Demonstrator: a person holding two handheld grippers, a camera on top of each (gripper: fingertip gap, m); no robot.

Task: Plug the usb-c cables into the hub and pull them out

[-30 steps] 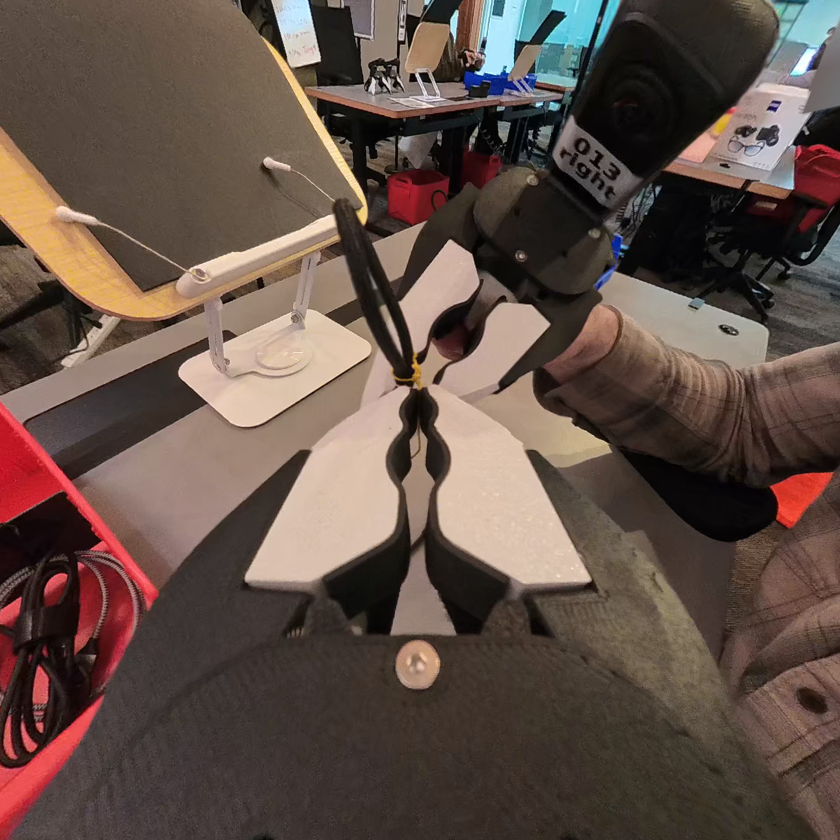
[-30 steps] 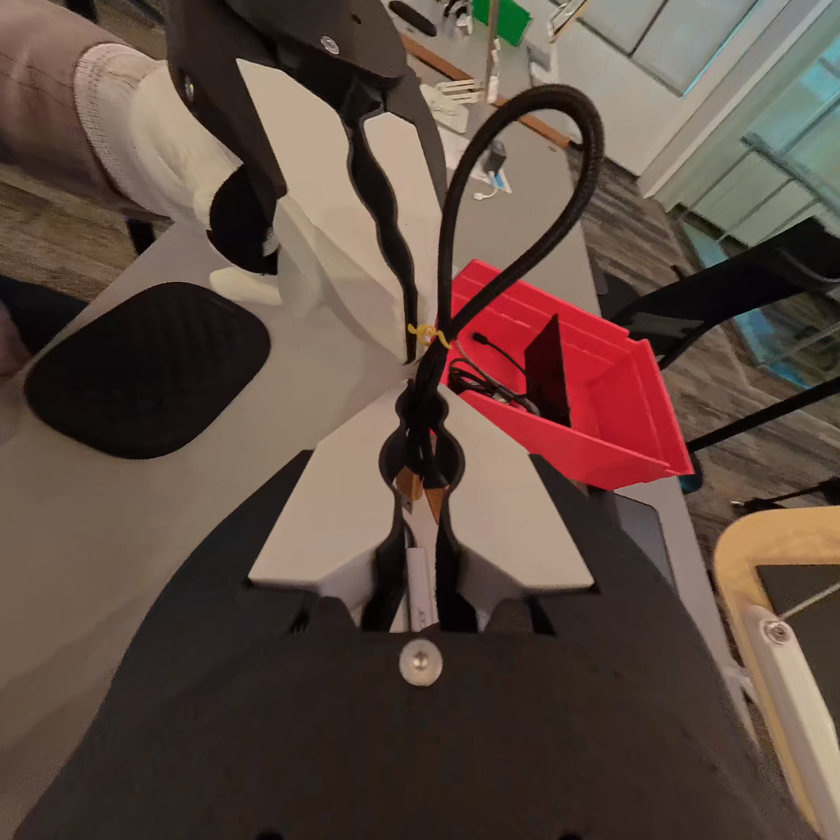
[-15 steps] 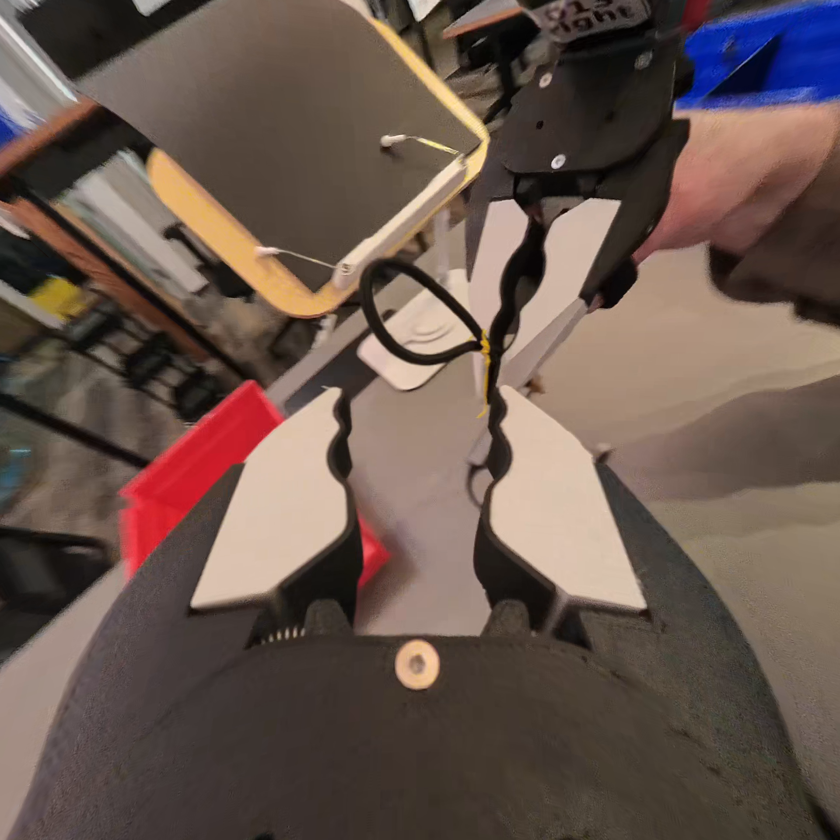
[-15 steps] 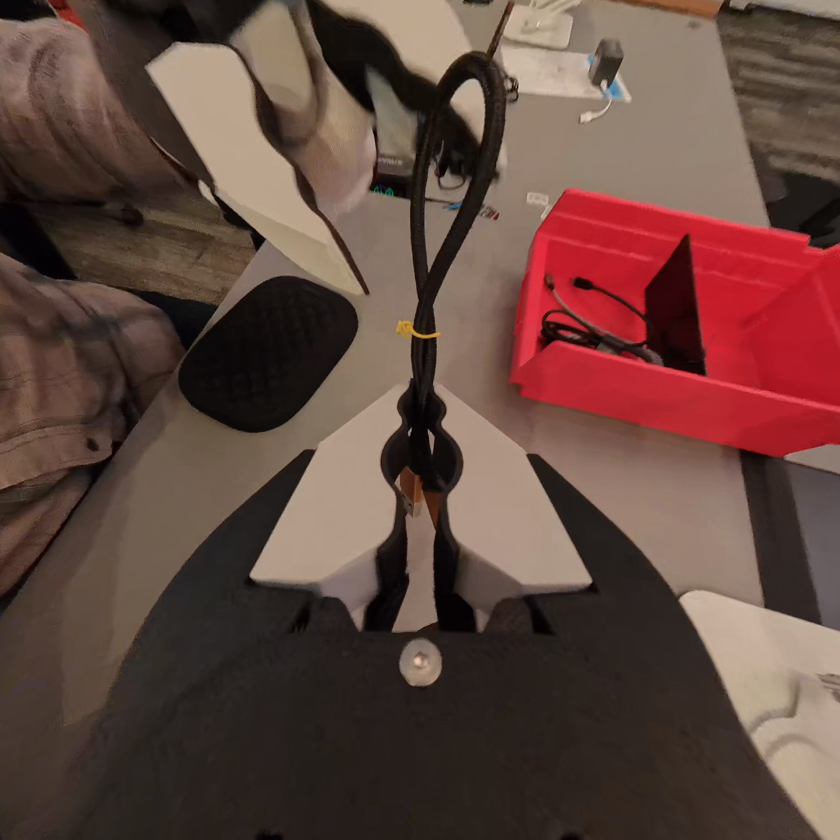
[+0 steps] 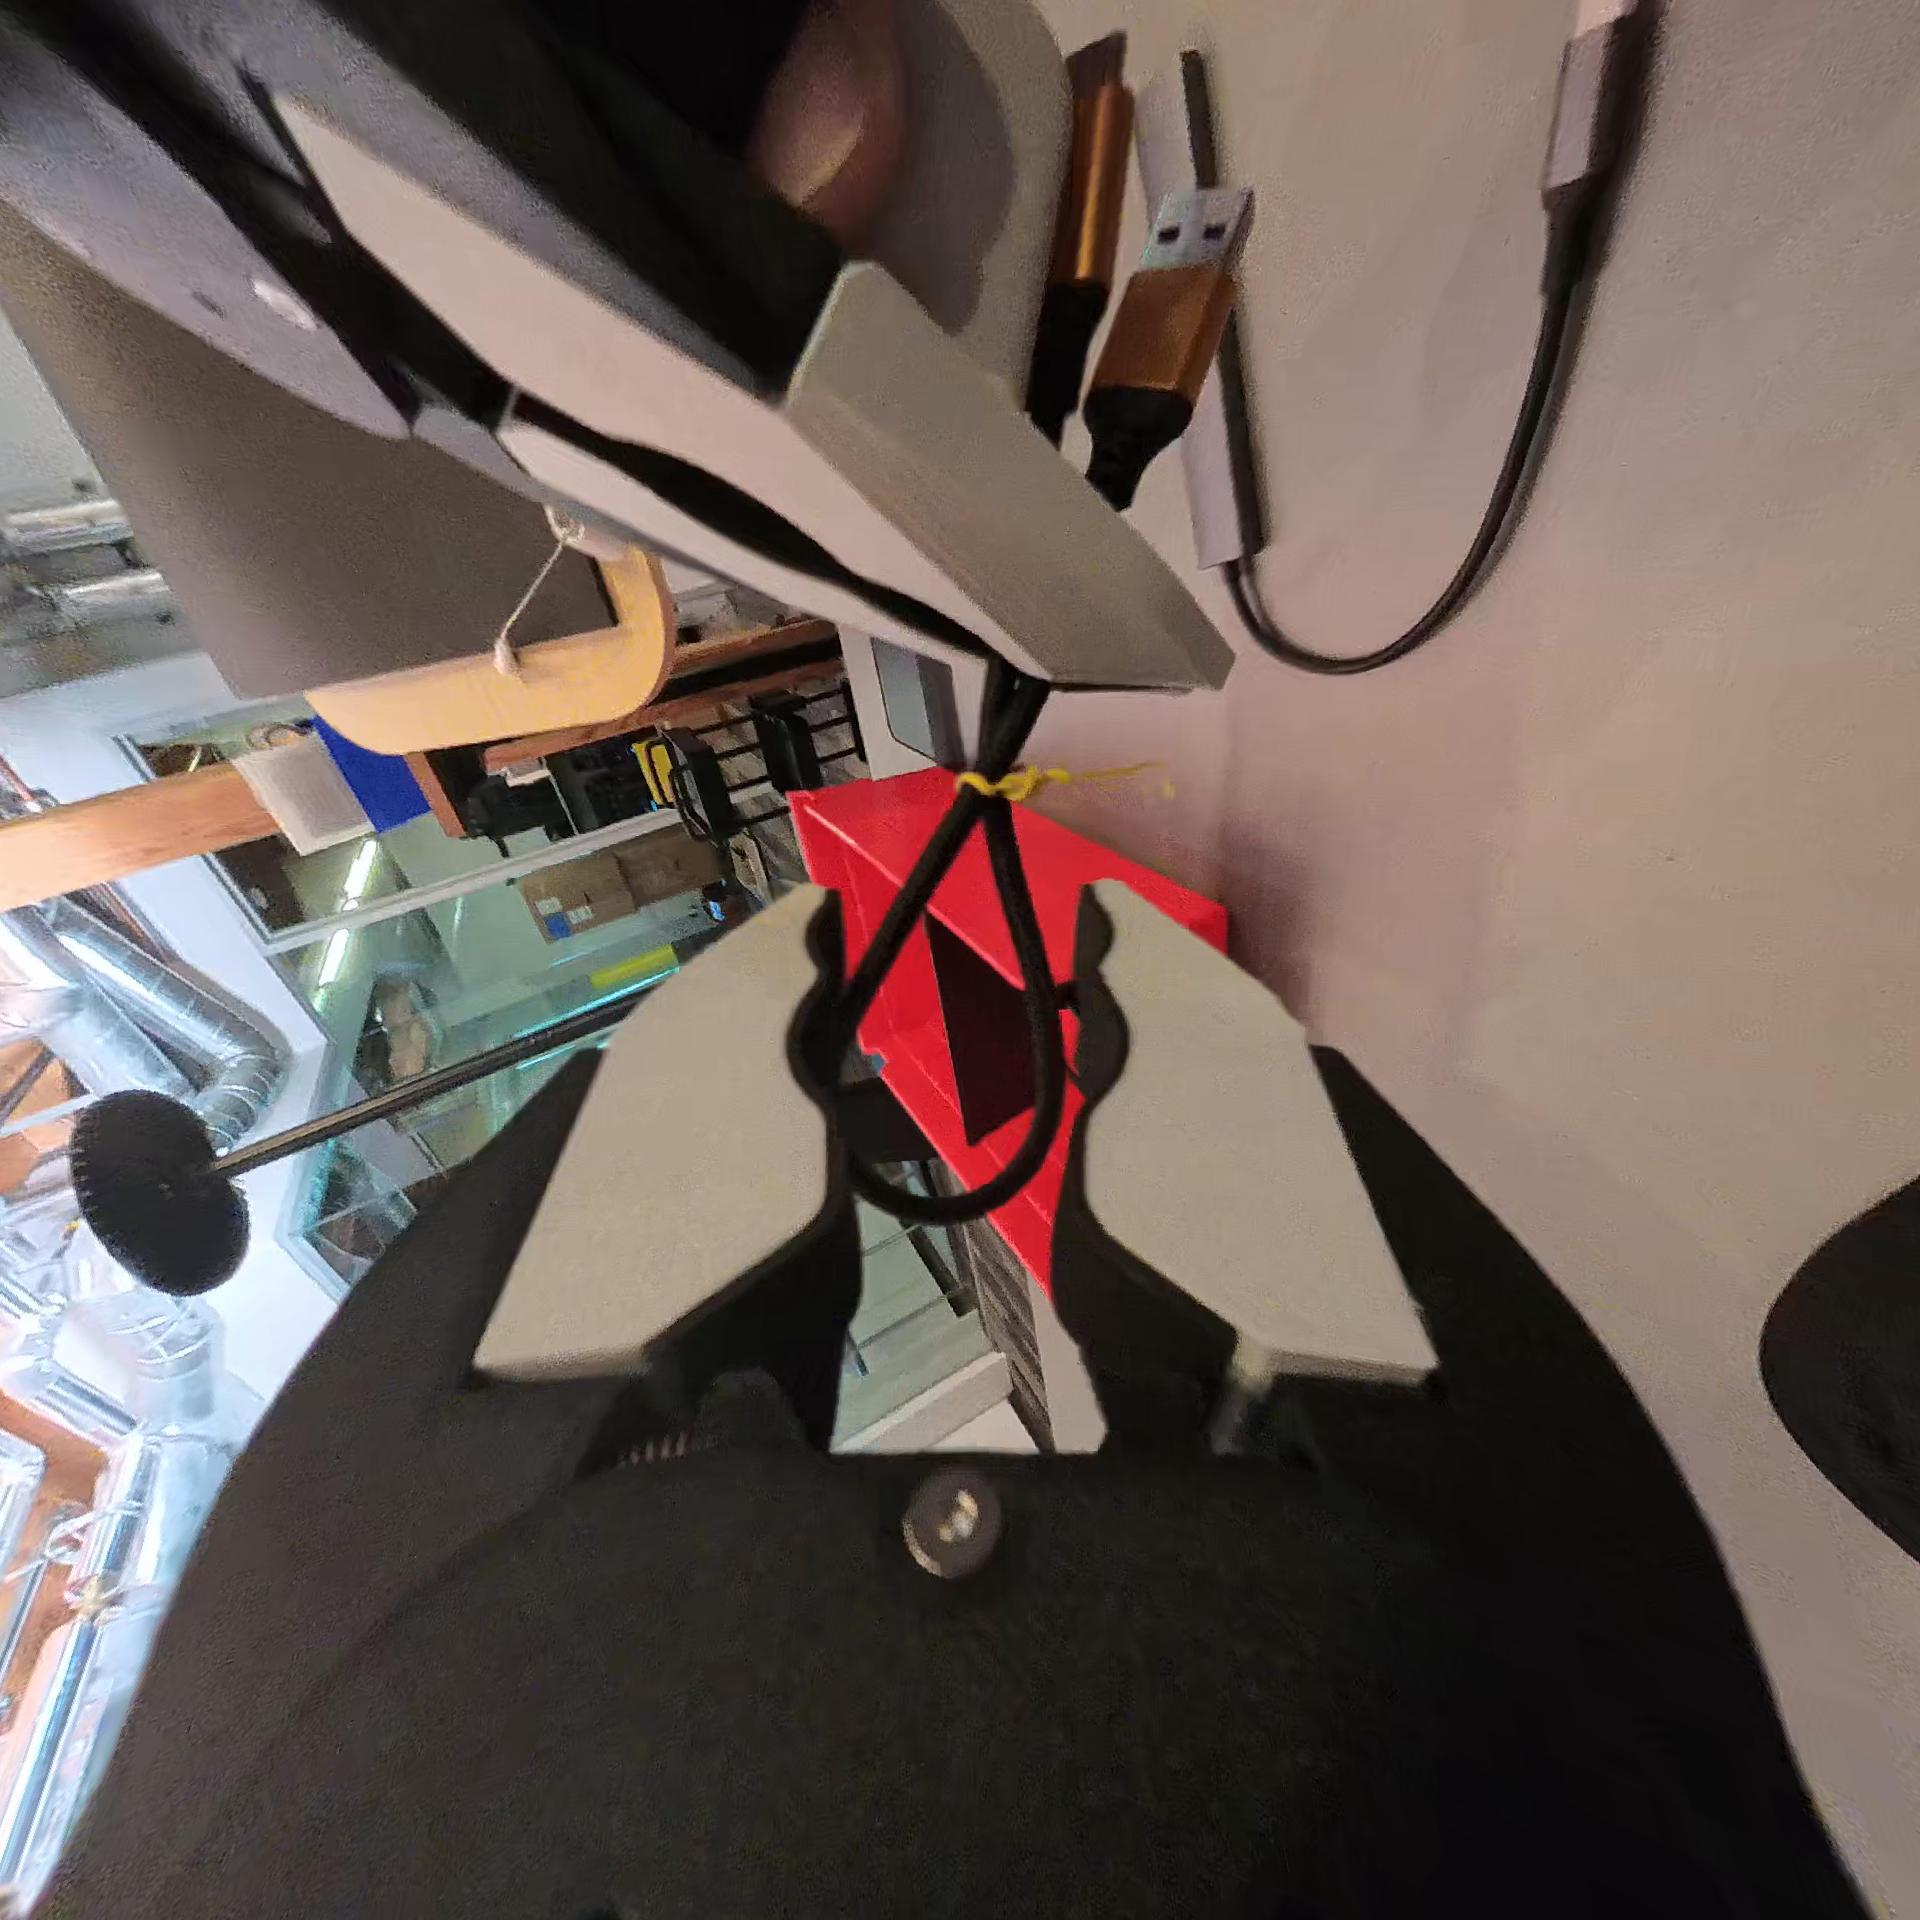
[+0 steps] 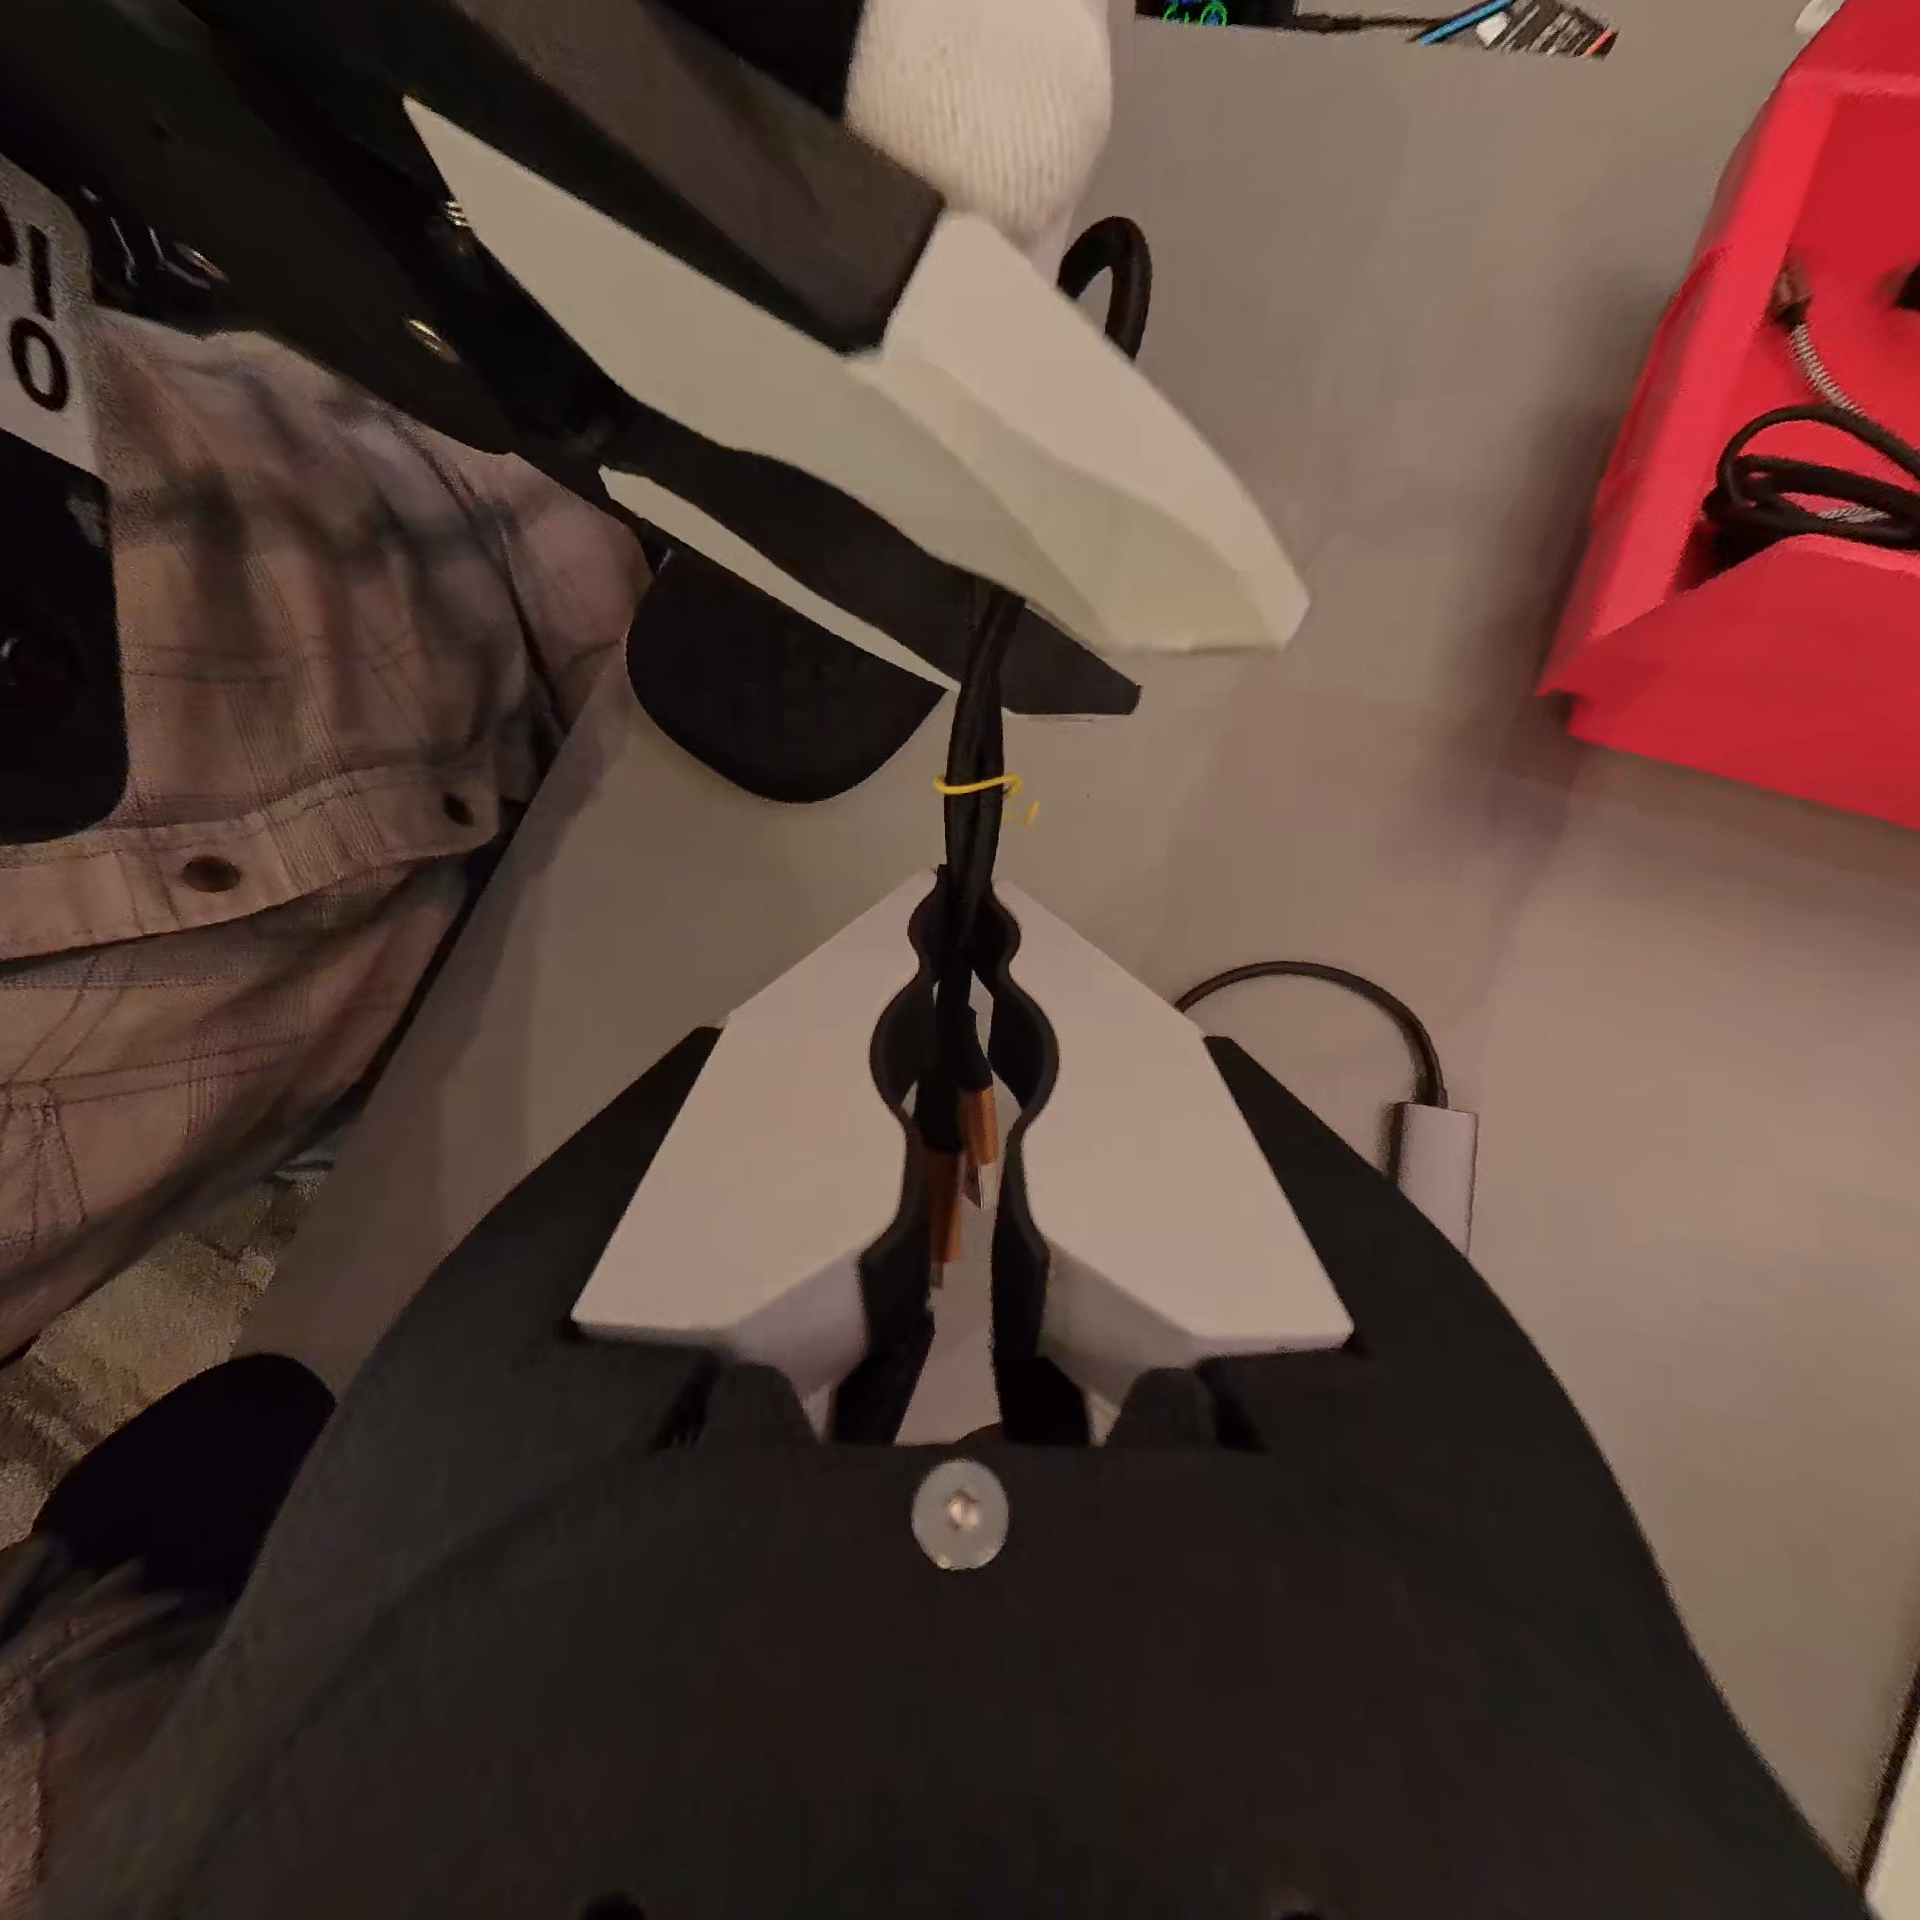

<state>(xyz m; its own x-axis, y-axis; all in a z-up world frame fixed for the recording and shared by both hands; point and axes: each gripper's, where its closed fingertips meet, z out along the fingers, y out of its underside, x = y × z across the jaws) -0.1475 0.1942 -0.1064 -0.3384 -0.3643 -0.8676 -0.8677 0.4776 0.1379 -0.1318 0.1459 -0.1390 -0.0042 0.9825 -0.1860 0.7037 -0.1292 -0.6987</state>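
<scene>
Black cable (image 6: 971, 821) clenched in right claw (image 6: 961, 883), loop between left claw's (image 5: 951, 914) parted tips.

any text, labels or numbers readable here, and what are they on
White sticker on the left gripper body: dark characters, blurred and cut off by the frame edge; not quoted.
Dark device at the far table edge: coloured marks, too small to read.
Cardboard box in the background: label too small to read.

Desk (image 6: 1455, 520): grey, matte.
Bin (image 6: 1714, 582): red, holding coiled black cables.
Hub (image 6: 1439, 1164): silver, short cable attached.
Pad (image 6: 769, 717): black, possibly a mouse pad.
</scene>
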